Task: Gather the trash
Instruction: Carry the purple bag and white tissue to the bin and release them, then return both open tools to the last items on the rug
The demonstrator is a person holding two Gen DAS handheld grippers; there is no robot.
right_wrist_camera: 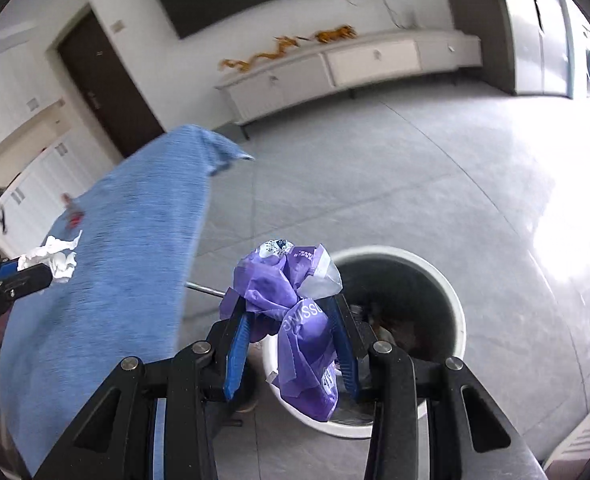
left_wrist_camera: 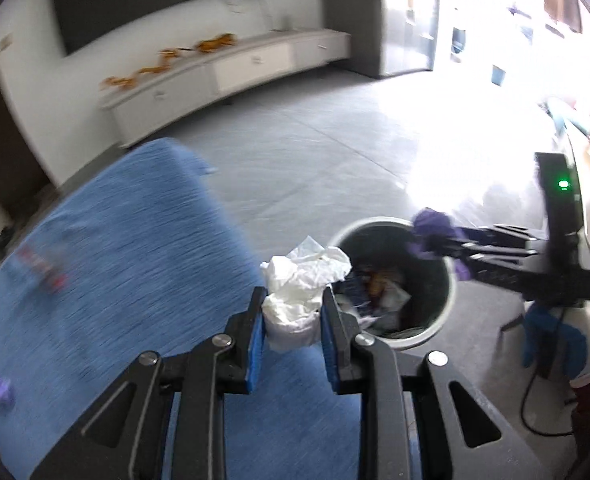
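Over bin (right_wrist_camera: 457,304) rim: right claw (right_wrist_camera: 291,320) clamps purple wrapper (right_wrist_camera: 295,320); left claw (left_wrist_camera: 293,312) clamps tissue wad (left_wrist_camera: 299,280) beside rim

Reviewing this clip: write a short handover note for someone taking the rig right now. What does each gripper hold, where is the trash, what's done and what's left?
Left gripper: shut on a crumpled white paper tissue, near the edge of the blue cloth-covered table, beside the bin.
Right gripper: shut on a crumpled purple plastic wrapper, above the rim of the round white trash bin.
Done: the bin already holds some rubbish.
Left: release both pieces into the bin; then fetch the small purple scrap and a blurred red item on the table.
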